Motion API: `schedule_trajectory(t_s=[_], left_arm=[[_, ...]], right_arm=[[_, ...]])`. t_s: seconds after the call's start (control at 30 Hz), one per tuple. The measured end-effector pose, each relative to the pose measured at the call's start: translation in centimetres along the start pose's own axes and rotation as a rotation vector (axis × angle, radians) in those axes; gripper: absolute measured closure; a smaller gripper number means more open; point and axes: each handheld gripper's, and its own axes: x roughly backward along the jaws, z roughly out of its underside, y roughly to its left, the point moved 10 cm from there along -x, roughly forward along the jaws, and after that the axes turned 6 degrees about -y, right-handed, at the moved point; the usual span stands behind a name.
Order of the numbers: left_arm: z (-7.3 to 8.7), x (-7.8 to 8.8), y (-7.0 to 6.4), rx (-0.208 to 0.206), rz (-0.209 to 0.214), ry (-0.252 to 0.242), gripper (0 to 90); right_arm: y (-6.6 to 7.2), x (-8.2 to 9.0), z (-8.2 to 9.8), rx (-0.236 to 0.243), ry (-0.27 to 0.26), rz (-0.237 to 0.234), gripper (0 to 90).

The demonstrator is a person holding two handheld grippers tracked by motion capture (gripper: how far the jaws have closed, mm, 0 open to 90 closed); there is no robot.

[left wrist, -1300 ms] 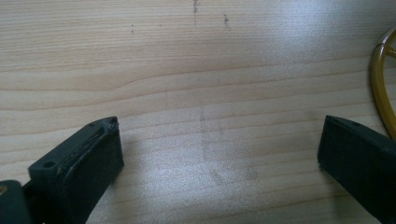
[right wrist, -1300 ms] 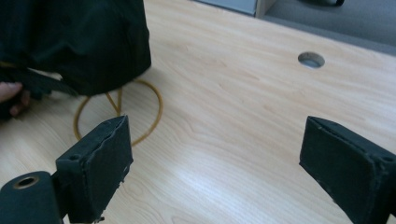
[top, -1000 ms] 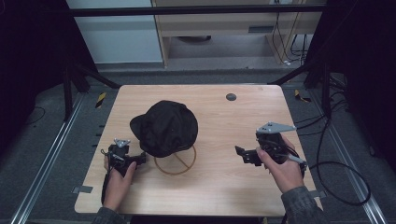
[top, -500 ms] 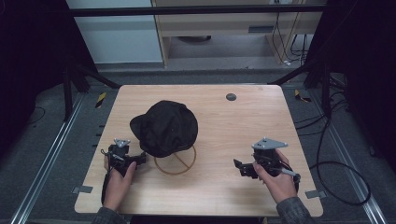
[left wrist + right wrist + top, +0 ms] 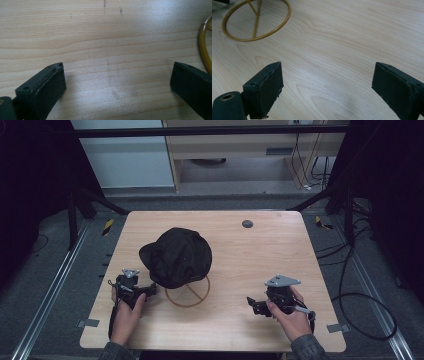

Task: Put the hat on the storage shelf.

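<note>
Right gripper (image 5: 256, 306) has been pulled back toward the table's near edge over the last second; left gripper (image 5: 145, 291) unchanged. Both jaw pairs are spread wide, nothing held. Black cap (image 5: 176, 256) is left on the gold stand (image 5: 188, 292), mid-table. Retreat is judged likely.

The high view is dim and slightly soft; the wooden tabletop (image 5: 260, 265) is the brightest area, evenly lit from above, while the surroundings fall into near black. The black cap (image 5: 177, 256) reads as a dark mass with little detail. In the left gripper view a pale sheen of glare crosses the wood at upper right and low centre. In both gripper views the near claw pads (image 5: 265, 91) are blurred and cast soft shadows.
</note>
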Motion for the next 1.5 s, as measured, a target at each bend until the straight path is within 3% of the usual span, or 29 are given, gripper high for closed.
schedule_trajectory(t_s=[0.5, 0.73, 0.87, 1.03, 1.33, 1.5], left_arm=[[0.0, 0.0, 0.0, 0.000, 0.000, 0.000, 0.0], [0.0, 0.0, 0.0, 0.000, 0.000, 0.000, 0.0], [0.0, 0.0, 0.0, 0.000, 0.000, 0.000, 0.0], [0.0, 0.0, 0.0, 0.000, 0.000, 0.000, 0.0], [0.0, 0.0, 0.0, 0.000, 0.000, 0.000, 0.0], [0.0, 0.0, 0.0, 0.001, -0.001, 0.000, 0.0]], right_arm=[[0.8, -1.6, 2.6, -0.004, 0.038, -0.014, 10.2], [0.4, -2.6, 2.5, -0.023, 0.018, 0.018, 11.0], [0.2, -3.6, 2.1, -0.064, -0.007, 0.024, 11.0], [0.1, -4.4, 2.1, -0.076, -0.002, 0.035, 10.9], [0.3, -5.3, 2.6, -0.077, 0.016, 0.047, 10.4], [0.2, -5.7, 2.8, -0.055, 0.012, 0.081, 9.2]])
